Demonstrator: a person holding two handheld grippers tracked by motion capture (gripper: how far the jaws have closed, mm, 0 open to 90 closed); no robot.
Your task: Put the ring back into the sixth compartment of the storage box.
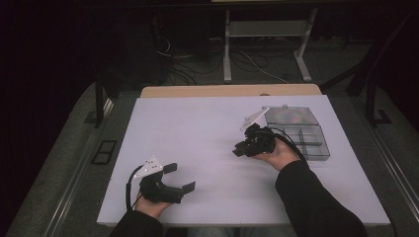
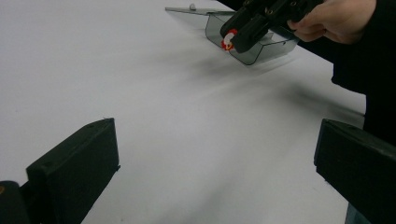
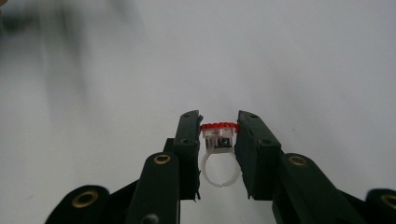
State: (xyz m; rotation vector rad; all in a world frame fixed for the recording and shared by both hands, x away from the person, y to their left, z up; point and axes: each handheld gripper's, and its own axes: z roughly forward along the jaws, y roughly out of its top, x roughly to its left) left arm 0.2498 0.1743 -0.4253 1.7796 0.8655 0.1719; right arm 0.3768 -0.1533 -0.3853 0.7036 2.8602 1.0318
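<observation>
1. High view: a white table [image 1: 197, 148] with a clear plastic box [image 1: 301, 136] lying open at its far right, the lid folded back and the dividers showing.
2. The right gripper [image 1: 243, 148] is held above the table just left of the box, in a hand [image 1: 279, 154] with a dark sleeve.
3. Right gripper view: its jaws are clamped on a small ring [image 3: 219, 149] with a red top and a clear plastic band, the band hanging down between them over bare table.
4. Left gripper view: the same ring [image 2: 228, 39] shows red and white at the tip of the far gripper, in front of the box.
5. The left gripper [image 1: 180, 178] is near the front left of the table, its jaws spread wide with nothing between them.
</observation>
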